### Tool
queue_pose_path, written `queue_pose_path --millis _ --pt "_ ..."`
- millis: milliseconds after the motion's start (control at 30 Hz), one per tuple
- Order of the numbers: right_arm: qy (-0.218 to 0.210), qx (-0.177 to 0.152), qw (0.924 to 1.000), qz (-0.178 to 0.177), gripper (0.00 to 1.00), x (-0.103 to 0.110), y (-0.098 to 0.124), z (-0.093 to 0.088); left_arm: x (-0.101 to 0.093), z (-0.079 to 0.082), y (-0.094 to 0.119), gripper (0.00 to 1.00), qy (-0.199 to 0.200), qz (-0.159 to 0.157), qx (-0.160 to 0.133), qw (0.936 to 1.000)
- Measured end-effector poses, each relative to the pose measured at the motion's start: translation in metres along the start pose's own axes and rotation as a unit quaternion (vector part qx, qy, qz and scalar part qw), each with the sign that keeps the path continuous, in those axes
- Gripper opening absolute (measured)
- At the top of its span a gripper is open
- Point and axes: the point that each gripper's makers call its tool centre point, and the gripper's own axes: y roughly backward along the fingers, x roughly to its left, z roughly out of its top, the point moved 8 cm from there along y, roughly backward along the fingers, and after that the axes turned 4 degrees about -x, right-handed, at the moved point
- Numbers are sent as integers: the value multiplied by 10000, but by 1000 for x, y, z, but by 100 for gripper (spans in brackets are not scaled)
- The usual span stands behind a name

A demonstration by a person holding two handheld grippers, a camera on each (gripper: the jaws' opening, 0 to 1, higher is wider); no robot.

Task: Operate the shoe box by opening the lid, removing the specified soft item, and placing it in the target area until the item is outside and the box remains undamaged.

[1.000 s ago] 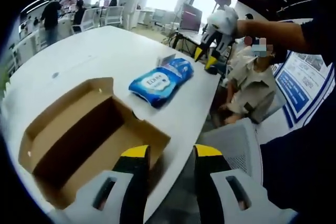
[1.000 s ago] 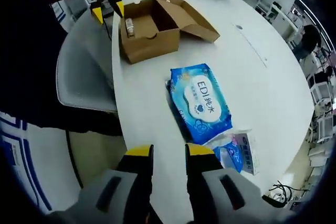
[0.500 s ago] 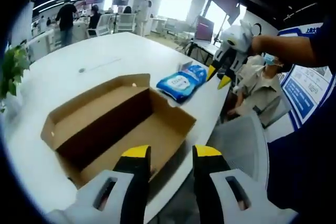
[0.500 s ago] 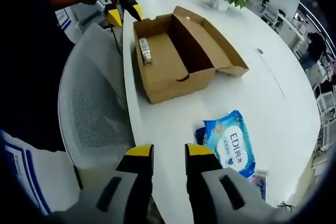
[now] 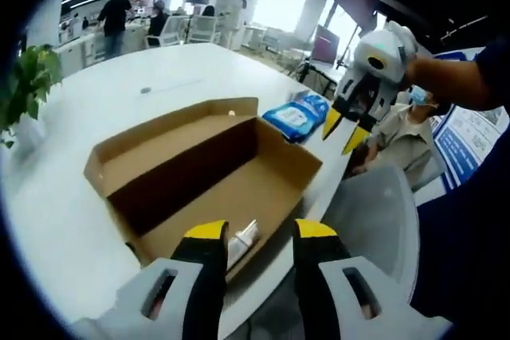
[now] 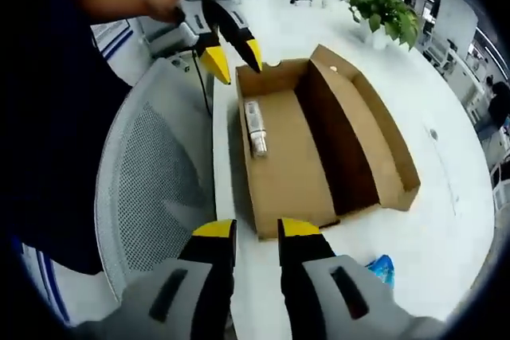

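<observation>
Left gripper view, box: the brown shoe box [image 5: 215,177] sits open at the near edge of the white worktop [image 5: 119,101], its lid folded back flat on the far side.
Left gripper view, inside the box: a small whitish tube [image 5: 241,241] lies on the box floor at the near end, just beyond the yellow tips; what it is cannot be read.
Left gripper view, soft item: a blue wipes pack [image 5: 297,113] lies on the worktop past the far end of the box, out of the box and apart from it, near the worktop's edge.
Left gripper view, own tongs: the left tongs [image 5: 255,232] rise from the bottom, slightly parted with a clear gap, gripping nothing.
Left gripper view, other tongs: the right tongs [image 5: 345,128] hang in the air off the worktop's edge, above a grey mesh chair [image 5: 374,220], tips a little apart and bare.
Left gripper view, surroundings: a potted plant [image 5: 28,89] stands near the worktop's far edge.

Right gripper view, box: the shoe box [image 6: 319,145] lies open along the worktop's near edge, with the tube [image 6: 255,127] against its near wall.
Right gripper view, soft item: a blue corner of the wipes pack [image 6: 381,268] shows beside the box's end.
Right gripper view, own tongs: the right tongs [image 6: 246,232] stand narrowly parted and hold nothing.
Right gripper view, other tongs: the left tongs [image 6: 233,56], held in a hand [image 6: 159,1], hover at the box's far end, tips spread and bare.
</observation>
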Motion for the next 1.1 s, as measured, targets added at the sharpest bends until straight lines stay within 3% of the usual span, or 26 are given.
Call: queue_pose_path --millis 233,433,667,1100 --pt "369 -175 9990 186 17 -10 -37 40 7 -6 3 30 18 66 118 9999" --pt "471 -126 9982 359 17 -24 -67 57 9 -7 3 30 36 77 153 9998" --pt "705 224 9956 574 17 -29 -94 57 13 -9 4 31 75 61 182 9998" --pt "705 612 9913 926 15 -30 -141 57 21 -11 3 31 53 -35 281 9996"
